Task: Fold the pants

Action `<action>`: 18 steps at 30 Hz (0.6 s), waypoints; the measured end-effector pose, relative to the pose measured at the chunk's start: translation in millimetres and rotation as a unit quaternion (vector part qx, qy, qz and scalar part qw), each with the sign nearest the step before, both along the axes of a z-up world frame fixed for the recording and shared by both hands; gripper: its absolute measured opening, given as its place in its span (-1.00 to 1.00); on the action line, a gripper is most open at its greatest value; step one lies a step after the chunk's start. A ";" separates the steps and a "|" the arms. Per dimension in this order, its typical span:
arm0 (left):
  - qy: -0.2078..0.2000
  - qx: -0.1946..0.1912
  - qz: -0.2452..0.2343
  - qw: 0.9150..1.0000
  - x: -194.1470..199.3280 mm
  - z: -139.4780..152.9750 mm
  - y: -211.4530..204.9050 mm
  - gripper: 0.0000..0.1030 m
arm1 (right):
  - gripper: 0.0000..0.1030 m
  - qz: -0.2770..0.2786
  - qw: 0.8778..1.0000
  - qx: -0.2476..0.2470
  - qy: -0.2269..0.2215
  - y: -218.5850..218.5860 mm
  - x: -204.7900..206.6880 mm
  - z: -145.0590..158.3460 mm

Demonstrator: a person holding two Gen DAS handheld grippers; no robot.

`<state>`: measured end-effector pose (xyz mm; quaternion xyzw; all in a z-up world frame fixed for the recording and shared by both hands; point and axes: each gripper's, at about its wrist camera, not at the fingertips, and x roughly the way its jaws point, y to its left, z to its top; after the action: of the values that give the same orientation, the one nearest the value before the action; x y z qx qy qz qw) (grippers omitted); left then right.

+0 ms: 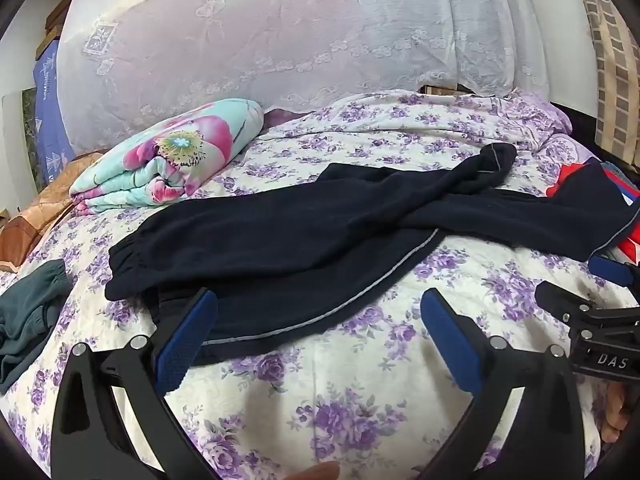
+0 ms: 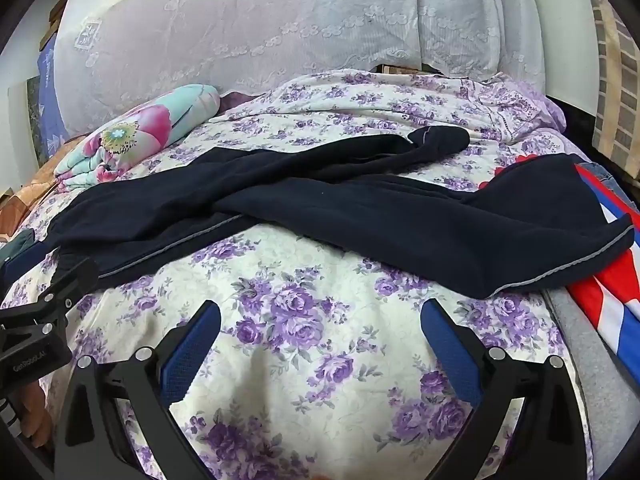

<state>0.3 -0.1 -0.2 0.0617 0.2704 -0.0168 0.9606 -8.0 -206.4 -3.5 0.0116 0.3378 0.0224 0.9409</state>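
A floral-sheeted bed (image 1: 360,380) stands before white lace curtains (image 1: 260,32).

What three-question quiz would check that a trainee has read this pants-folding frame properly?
1. True or false: the left hand-held gripper is shut on the navy pants.
2. Multiple choice: the pants' two legs are (A) stacked neatly, (B) spread apart in a V, (C) rolled up.
3. Fill in: the folded floral blanket lies to the ____ of the pants in both views.

Key:
1. False. Its jaws stand wide open, the left finger over the pants' near edge; the right hand-held gripper is open too, over the purple-flowered bedspread.
2. B.
3. Left.
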 end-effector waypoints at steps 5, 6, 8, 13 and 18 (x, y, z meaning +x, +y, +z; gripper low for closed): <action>0.005 -0.003 0.006 1.000 -0.7 -0.2 -1.1 0.92 | 0.93 0.000 1.000 0.001 -0.002 7.8 -2.7 -5.2; 0.006 -0.004 0.007 1.000 -1.1 -0.2 -1.6 0.92 | 0.93 0.002 1.000 0.004 0.006 4.4 -0.2 -2.7; 0.008 -0.005 -0.002 1.000 -1.2 -1.2 -2.5 0.92 | 0.93 0.001 1.000 0.004 0.007 4.1 -0.4 -4.1; 0.009 -0.005 -0.002 1.000 1.0 -3.2 -1.9 0.92 | 0.93 0.003 1.000 0.010 0.020 5.8 3.5 -13.1; 0.011 -0.005 -0.002 1.000 -0.8 -5.6 -3.2 0.92 | 0.93 0.004 1.000 0.014 0.025 3.7 2.7 -13.2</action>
<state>-0.5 -3.2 -5.9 0.0577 0.2802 -0.0208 0.9580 -5.3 -202.8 -16.7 0.0240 0.3612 0.0309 0.9317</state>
